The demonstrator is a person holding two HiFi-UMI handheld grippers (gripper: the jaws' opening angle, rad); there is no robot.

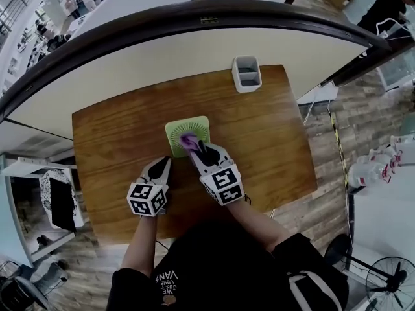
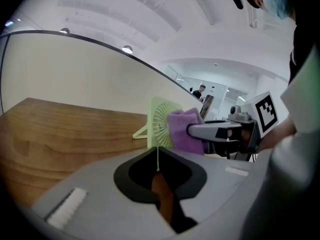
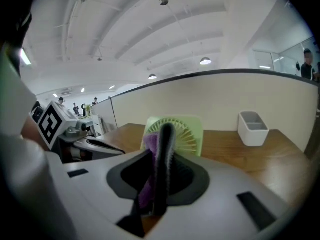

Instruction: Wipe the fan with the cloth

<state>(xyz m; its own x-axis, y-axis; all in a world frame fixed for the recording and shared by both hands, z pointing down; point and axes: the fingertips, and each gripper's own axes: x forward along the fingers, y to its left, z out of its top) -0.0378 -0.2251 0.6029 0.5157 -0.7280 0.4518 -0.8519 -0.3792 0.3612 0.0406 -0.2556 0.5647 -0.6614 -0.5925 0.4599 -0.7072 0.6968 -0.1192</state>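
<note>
Wiping is under way. The right hand-held gripper [image 1: 198, 149] is clamped on the purple cloth [image 1: 190, 140] and holds it at the grille of the green fan [image 1: 194, 125], which stands upright mid-tabletop [image 1: 266, 128]. The cloth seems to touch the grille, though the views are too coarse to be sure. The next move likely calls for a light sweep across the grille, so the fan does not tip. The left hand-held gripper [image 1: 163, 165] is closed and empty, just beside the fan.
</note>
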